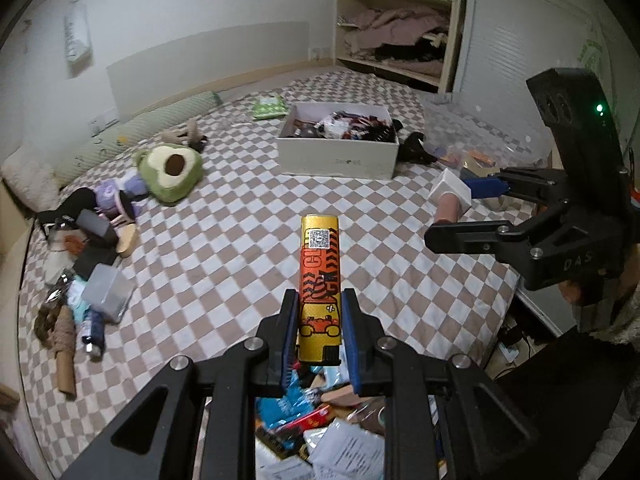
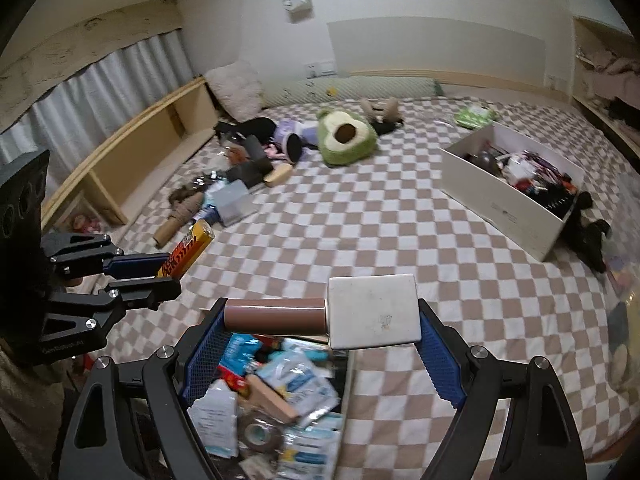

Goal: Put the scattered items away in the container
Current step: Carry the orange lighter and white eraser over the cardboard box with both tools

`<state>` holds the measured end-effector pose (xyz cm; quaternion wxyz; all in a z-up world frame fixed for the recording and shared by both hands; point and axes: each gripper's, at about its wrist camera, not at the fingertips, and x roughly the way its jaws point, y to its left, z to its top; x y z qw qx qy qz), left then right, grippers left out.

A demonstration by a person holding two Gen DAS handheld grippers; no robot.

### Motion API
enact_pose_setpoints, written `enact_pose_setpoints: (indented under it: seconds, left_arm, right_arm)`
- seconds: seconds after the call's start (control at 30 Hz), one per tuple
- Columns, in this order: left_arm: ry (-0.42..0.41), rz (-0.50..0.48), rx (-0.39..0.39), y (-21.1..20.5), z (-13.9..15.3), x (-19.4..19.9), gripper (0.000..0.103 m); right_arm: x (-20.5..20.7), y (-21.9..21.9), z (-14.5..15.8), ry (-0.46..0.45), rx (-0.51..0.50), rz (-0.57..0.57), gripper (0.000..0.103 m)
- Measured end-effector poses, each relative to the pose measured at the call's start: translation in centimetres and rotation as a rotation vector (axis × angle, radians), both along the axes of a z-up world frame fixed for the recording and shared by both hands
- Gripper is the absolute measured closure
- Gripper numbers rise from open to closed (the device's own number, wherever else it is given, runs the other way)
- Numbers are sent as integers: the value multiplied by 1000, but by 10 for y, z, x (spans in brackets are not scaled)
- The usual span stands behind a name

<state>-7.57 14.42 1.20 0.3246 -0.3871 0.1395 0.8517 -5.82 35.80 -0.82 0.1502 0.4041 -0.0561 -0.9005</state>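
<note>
The left tool point(image 1: 318, 320) is clamped on a narrow yellow-and-orange box point(image 1: 320, 280), which stands upright between the pads. The right tool point(image 2: 320, 320) grips a brown tube with a white square cap point(image 2: 340, 316) lengthwise, one pad on the tube end and one on the cap. Both tools hang above an open container point(image 2: 280, 400) of packets at the near edge of the bed point(image 1: 224, 240), which carries a checked cover. A white cardboard box point(image 1: 340, 156) holding mixed items sits toward the far right corner of the bed. An avocado plush point(image 1: 170, 170) lies near the far left side. A scattered pile point(image 1: 88, 264) with a clear plastic box and a cardboard roll lies along the left edge
</note>
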Motion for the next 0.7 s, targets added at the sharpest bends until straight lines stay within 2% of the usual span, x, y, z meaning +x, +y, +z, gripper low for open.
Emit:
enact_pose_setpoints:
  seconds: [0.2,0.4,0.53,0.7]
  left_arm:
    - [22,51,18,-40,14,12,82]
    - [-5,89,-11,-68,1,19,82]
    - [-69,118,-8,-81,-23,14,82]
    - [-206,163,-25,-87,-75,0,82]
  right_arm:
    - [3,-29,7,14,-18,45,16]
    - [2,-51,-1,-12,-44,89,16]
    - [2,-62,-8,-30,-55,103,16]
    - [-2,-69,-15,-53,-83,109,16]
